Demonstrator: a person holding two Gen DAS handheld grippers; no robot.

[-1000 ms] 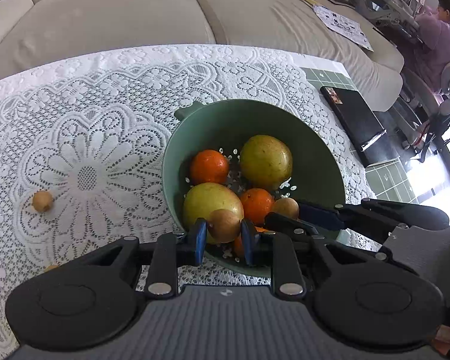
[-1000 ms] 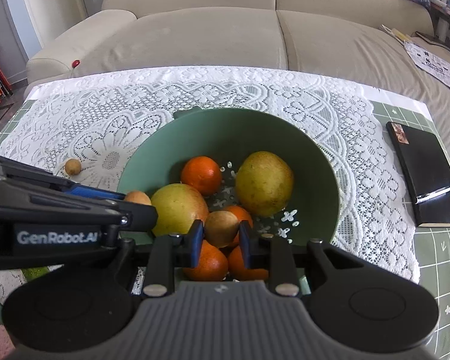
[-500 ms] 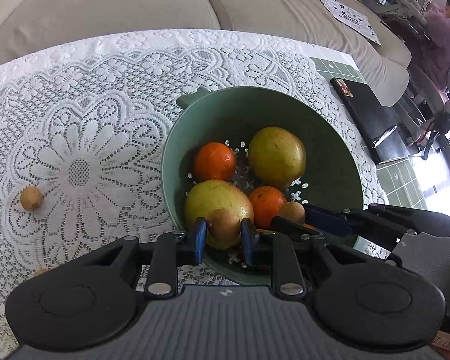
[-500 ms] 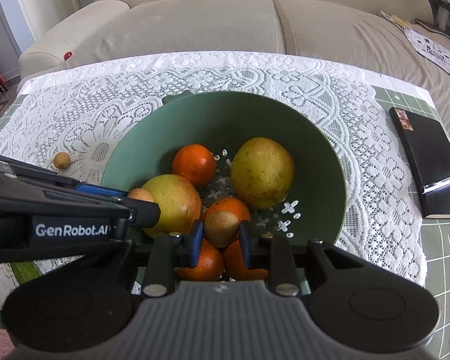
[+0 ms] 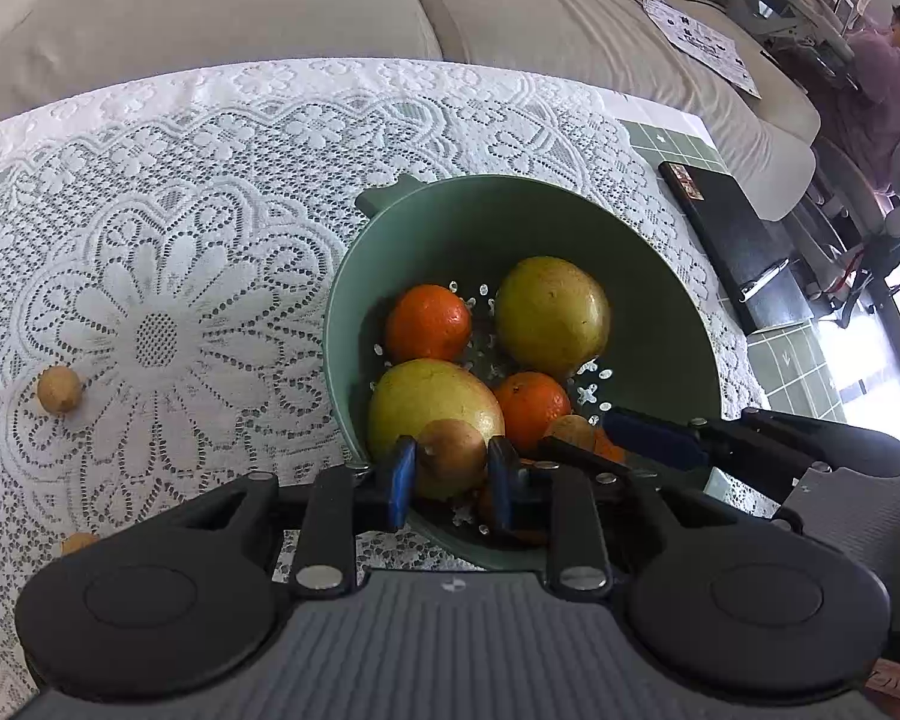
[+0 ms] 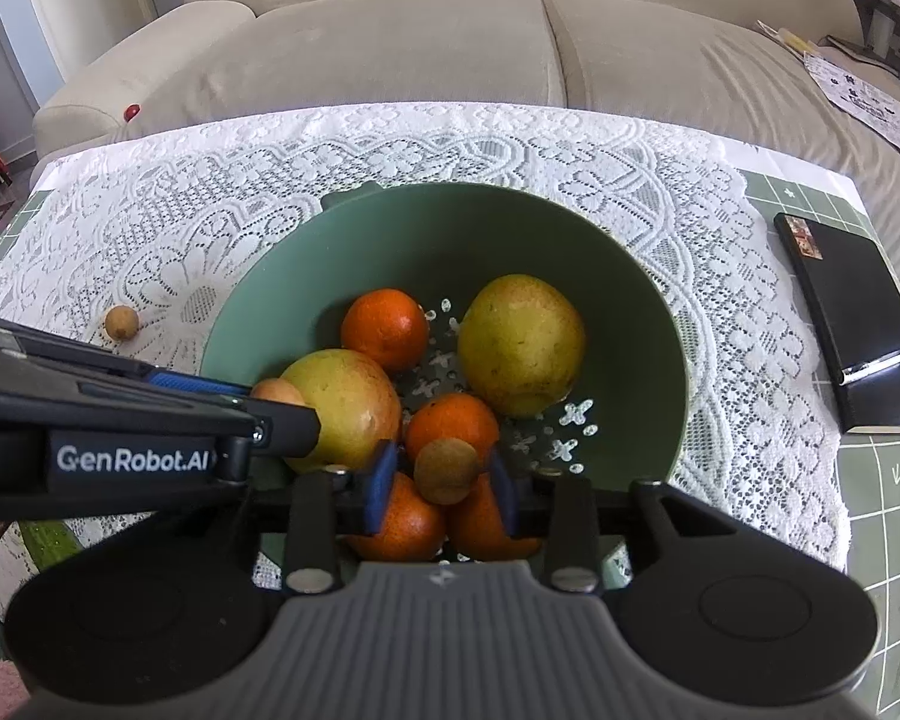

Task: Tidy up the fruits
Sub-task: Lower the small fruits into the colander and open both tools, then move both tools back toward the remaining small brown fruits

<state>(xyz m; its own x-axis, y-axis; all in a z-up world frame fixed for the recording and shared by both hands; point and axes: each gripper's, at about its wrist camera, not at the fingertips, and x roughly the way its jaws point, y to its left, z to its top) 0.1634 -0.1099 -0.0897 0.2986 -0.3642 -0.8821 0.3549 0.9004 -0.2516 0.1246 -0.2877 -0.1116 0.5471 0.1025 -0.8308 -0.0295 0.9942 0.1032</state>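
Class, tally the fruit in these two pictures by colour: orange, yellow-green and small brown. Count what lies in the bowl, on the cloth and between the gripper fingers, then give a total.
Oranges: 4
Yellow-green fruit: 2
Small brown fruit: 4
Total: 10

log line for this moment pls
left fingers: just opening, longan between | right fingers: just opening, second longan between | over bowl
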